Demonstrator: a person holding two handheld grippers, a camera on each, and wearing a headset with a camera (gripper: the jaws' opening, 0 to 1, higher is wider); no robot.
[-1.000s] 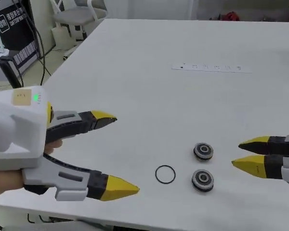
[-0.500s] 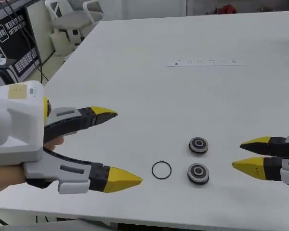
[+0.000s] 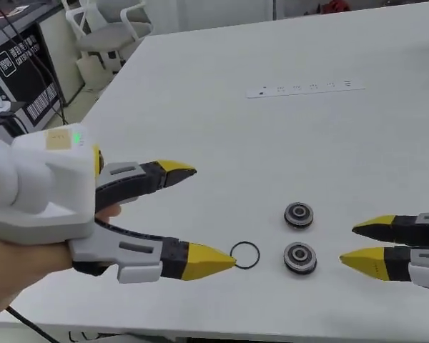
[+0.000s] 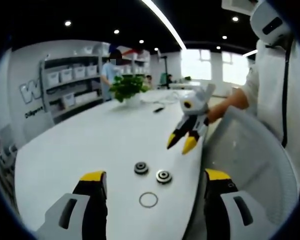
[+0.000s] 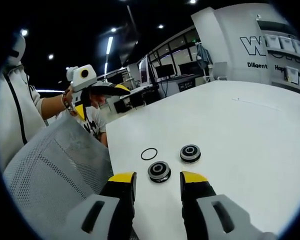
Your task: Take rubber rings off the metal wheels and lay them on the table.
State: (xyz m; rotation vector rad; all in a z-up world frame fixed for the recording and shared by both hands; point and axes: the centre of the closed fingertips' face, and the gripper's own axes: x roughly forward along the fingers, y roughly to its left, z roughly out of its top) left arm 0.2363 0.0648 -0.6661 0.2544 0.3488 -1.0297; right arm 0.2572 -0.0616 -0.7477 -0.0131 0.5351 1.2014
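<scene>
Two small metal wheels lie on the white table: the nearer wheel [image 3: 300,257] [image 5: 159,171] [image 4: 163,176] and the farther wheel [image 3: 299,214] [image 5: 190,153] [image 4: 141,168]. A loose black rubber ring [image 3: 244,255] [image 4: 148,199] [image 5: 149,154] lies flat just left of the nearer wheel. My left gripper [image 3: 200,214] [image 4: 150,182] is open, its lower fingertip almost touching the ring. My right gripper [image 3: 357,245] [image 5: 157,177] is open with a narrower gap, pointing at the nearer wheel from the right, nothing between its fingers.
A white strip with small marks [image 3: 305,89] lies farther back on the table [image 3: 222,107]. The table's front edge runs close below the wheels. Office chairs [image 3: 107,28] and a dark stand [image 3: 28,71] sit beyond the left edge.
My left gripper moved right toward the ring, its lower tip now beside it. My right gripper dropped slightly closer to the nearer wheel. The wheels and ring stayed put; the camera shifted.
</scene>
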